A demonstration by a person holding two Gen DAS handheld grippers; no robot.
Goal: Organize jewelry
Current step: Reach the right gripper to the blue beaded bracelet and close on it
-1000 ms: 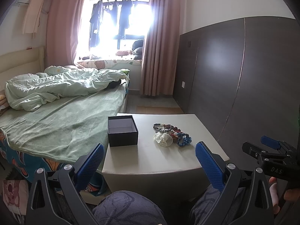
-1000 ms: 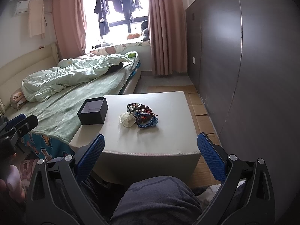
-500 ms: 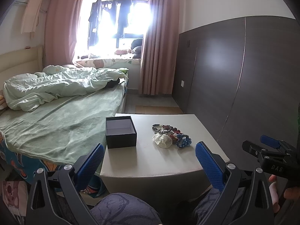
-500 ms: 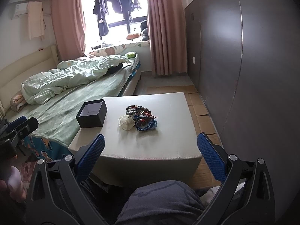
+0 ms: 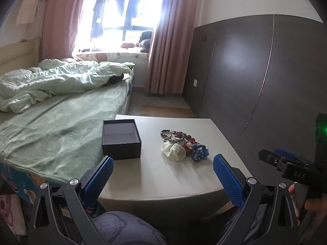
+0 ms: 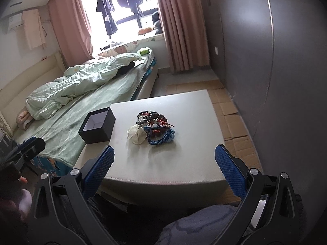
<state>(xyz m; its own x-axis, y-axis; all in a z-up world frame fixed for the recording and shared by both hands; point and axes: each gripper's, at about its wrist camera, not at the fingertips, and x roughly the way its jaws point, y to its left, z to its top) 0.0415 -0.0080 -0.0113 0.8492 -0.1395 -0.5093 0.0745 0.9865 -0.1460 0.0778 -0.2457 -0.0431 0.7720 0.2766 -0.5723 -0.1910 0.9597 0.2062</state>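
Note:
A pile of jewelry (image 5: pixel 184 143) lies mid-table: beaded bracelets, a blue chain bracelet (image 5: pixel 199 153) and a white pouch (image 5: pixel 173 151). It also shows in the right wrist view (image 6: pixel 155 126). An open, empty black box (image 5: pixel 121 139) stands on the table's left part, also in the right wrist view (image 6: pixel 97 125). My left gripper (image 5: pixel 163 177) is open and empty, held short of the table's near edge. My right gripper (image 6: pixel 164 167) is open and empty, also short of the near edge, and shows at the right of the left wrist view (image 5: pixel 286 163).
The white low table (image 5: pixel 163 179) stands between a bed with a green blanket (image 5: pixel 51 118) on the left and a dark wall panel (image 5: pixel 245 71) on the right. Flattened cardboard (image 6: pixel 235 122) lies on the floor at the right. My knees are below both grippers.
Both grippers have moved forward and closer to the table. The box and jewelry look larger and have not moved on the table.

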